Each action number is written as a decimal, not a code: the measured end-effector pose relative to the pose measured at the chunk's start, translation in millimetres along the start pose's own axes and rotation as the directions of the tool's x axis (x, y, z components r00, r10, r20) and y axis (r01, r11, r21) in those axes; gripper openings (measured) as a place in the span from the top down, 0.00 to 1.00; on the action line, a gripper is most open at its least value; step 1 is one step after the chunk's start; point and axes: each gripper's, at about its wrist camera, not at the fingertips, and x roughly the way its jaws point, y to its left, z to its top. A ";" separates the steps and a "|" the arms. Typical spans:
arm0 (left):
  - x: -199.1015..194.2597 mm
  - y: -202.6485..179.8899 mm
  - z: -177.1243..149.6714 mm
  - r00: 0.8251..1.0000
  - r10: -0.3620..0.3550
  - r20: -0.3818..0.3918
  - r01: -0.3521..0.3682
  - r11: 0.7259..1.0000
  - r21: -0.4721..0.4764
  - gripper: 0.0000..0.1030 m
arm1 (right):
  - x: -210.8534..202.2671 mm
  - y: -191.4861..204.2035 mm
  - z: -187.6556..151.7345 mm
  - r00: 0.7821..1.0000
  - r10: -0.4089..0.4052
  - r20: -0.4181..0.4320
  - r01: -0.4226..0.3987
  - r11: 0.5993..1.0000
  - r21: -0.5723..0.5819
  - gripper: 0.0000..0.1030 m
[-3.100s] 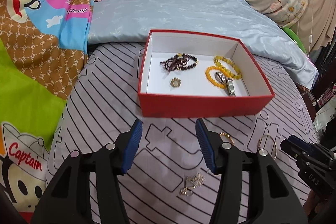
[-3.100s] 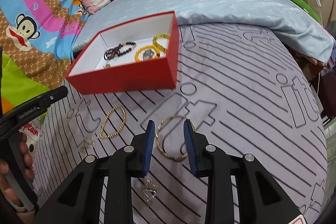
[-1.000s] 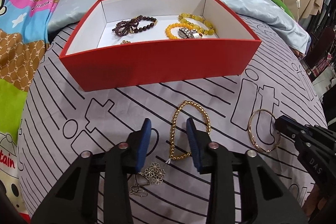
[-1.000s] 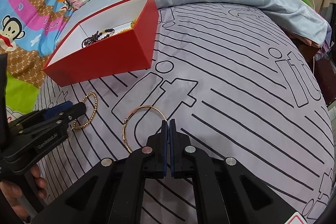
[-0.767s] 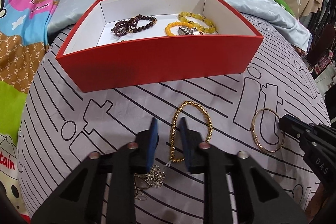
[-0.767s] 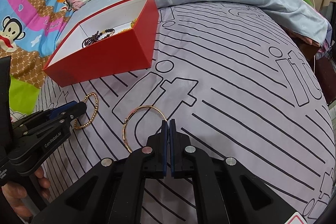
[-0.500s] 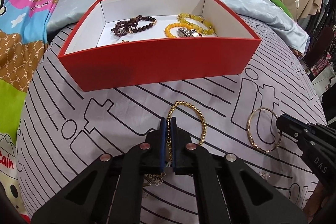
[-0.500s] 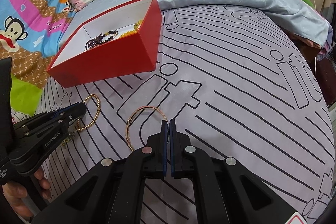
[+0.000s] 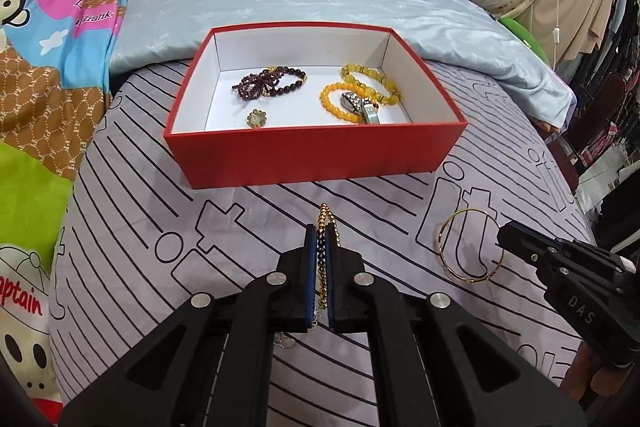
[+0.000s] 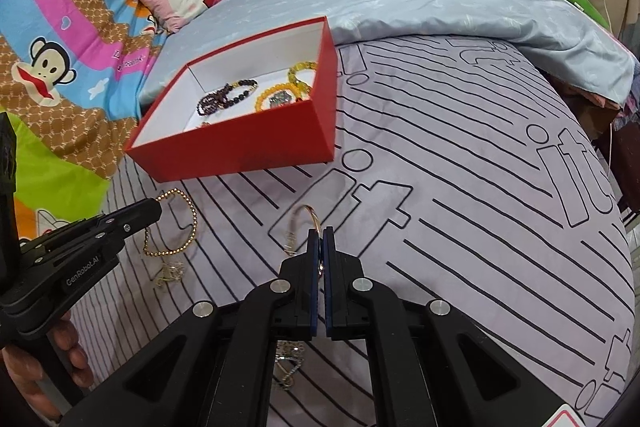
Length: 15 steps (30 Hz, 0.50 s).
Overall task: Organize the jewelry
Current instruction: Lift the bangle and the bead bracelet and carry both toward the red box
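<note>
gold bead bracelet (image 9: 325, 223) pinched, bangle (image 9: 468, 247) gripped

Red box (image 9: 312, 159), white inside, on lilac black-lined sheet (image 9: 132, 211); gold bangle (image 9: 472, 247).

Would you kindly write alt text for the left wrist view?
The left tool is shut on a gold bead bracelet above a striped bedsheet. Beyond sits an open red box of beaded bracelets; a gold bangle lies right, at the right tool.
</note>
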 end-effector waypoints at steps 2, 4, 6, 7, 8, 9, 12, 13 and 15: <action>-4.6 0.9 1.2 1.000 0.004 0.004 -0.004 1.000 0.001 0.97 | -3.5 3.2 2.1 1.000 0.004 0.009 -0.004 1.000 -0.006 1.00; -8.6 2.7 2.0 1.000 0.004 0.008 -0.004 1.000 -0.001 0.97 | -6.5 5.6 3.8 1.000 0.009 0.016 -0.008 1.000 -0.010 1.00; -12.0 4.2 3.0 1.000 0.005 0.014 -0.004 1.000 -0.003 0.97 | -9.0 8.0 5.3 1.000 0.012 0.023 -0.012 1.000 -0.015 1.00; -13.6 4.9 3.5 1.000 0.007 0.017 -0.007 1.000 -0.005 0.97 | -9.7 8.7 5.9 1.000 0.014 0.025 -0.013 1.000 -0.017 1.00; -15.3 5.8 4.1 1.000 0.008 0.019 -0.008 1.000 -0.006 0.97 | -10.4 9.4 6.2 1.000 0.015 0.026 -0.015 1.000 -0.018 1.00; -16.9 6.9 4.3 1.000 0.008 0.021 -0.008 1.000 -0.007 0.97 | -10.8 10.0 6.7 0.999 0.017 0.027 -0.017 1.000 -0.020 1.00; -21.8 9.5 5.5 0.999 0.009 0.030 -0.009 1.000 -0.013 0.97 | -13.4 12.7 7.9 0.999 0.024 0.033 -0.023 0.999 -0.026 1.00; -23.3 10.2 6.2 0.999 0.010 0.032 -0.010 1.000 -0.014 0.97 | -14.7 13.0 8.1 0.999 0.026 0.035 -0.025 0.999 -0.026 1.00; -26.3 11.7 7.4 0.999 0.010 0.037 -0.010 1.000 -0.016 0.97 | -17.4 15.0 9.6 0.999 0.032 0.040 -0.031 0.999 -0.030 1.00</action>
